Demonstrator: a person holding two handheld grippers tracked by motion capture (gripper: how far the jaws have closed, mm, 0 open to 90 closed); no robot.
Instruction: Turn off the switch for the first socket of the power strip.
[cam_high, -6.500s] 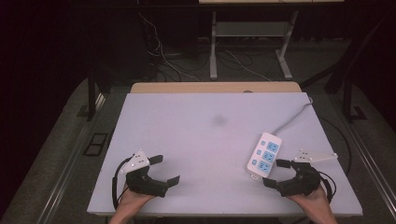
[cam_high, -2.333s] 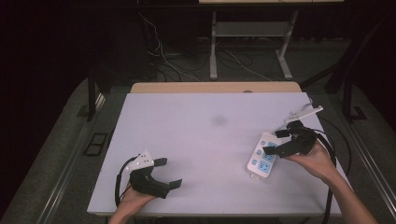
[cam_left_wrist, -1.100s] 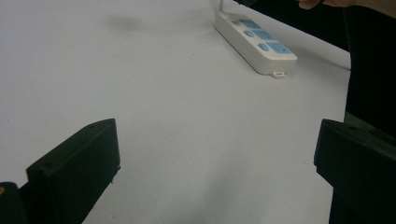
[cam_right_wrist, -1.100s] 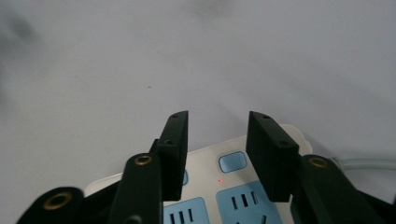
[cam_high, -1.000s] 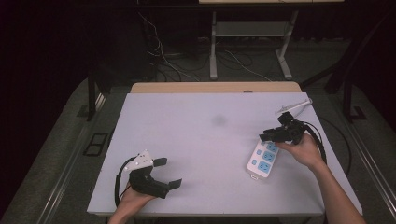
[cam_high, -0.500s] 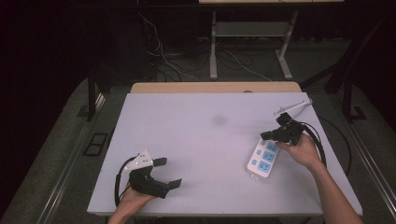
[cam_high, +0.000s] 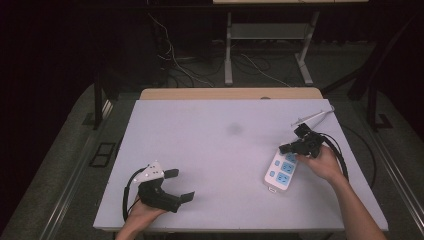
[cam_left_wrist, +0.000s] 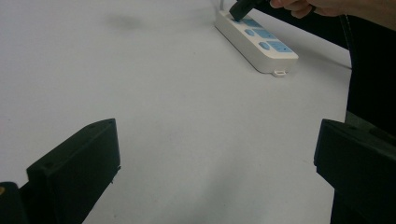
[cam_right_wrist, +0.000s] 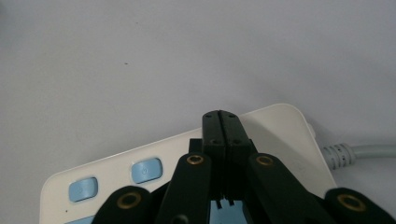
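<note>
Right gripper (cam_high: 290, 148) has moved from the near right edge of the tabletop to the far end of the power strip since the earliest frame; left gripper (cam_high: 179, 185) has stayed in place.

White rectangular plastic power strip with blue sockets (cam_high: 281, 171) lies flat near the right edge of the pale grey tabletop (cam_high: 215, 150), its grey cable (cam_right_wrist: 369, 150) leaving the far end. Right gripper jaws are pressed together with nothing between them, tips over the strip's far end; contact cannot be confirmed. Left gripper rests near the near left corner, jaws spread wide and empty. A faint dark smudge (cam_high: 233, 129) marks the tabletop centre.
</note>
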